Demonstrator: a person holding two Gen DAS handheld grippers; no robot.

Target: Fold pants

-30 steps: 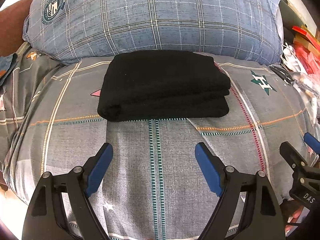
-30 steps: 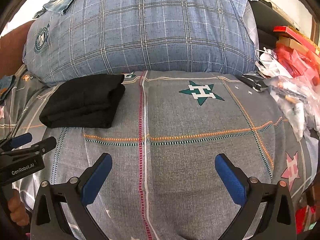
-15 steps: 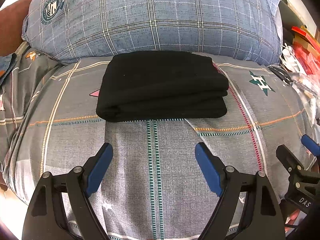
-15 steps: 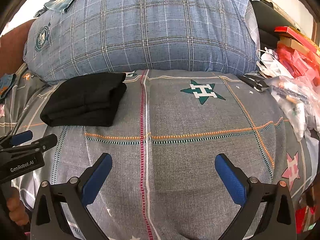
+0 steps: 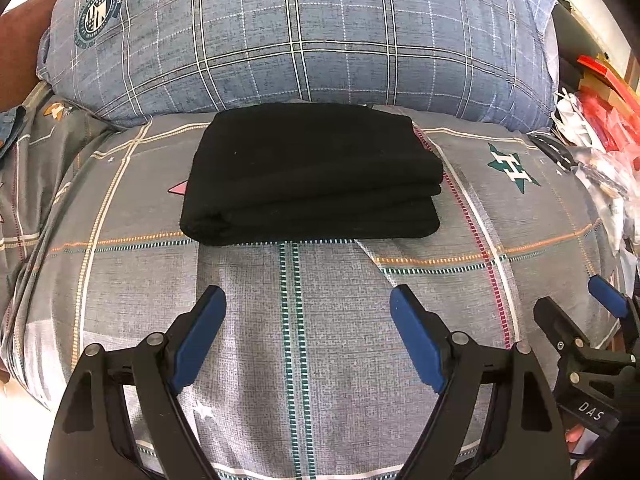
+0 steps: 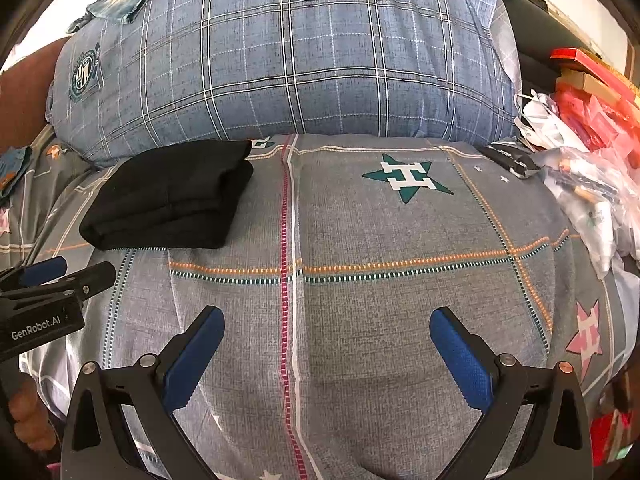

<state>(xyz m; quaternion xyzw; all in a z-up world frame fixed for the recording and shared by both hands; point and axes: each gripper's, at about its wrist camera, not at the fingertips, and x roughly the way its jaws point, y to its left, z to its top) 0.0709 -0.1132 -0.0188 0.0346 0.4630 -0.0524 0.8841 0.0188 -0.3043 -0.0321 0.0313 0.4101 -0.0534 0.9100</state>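
The black, soft-knit pair of pants (image 5: 312,172) lay folded into a compact, roughly rectangular stack of several layers. Its rounded fold edges faced the near side, where the layers showed as stacked ridges, and the top face was flat and smooth. The bundle rested flat on the grey plaid bedcover (image 5: 320,320), its far edge close to the base of the big blue checked pillow (image 5: 304,36). In the right wrist view the pants (image 6: 168,196) sat left of the bedcover's red stitched stripe, untouched.
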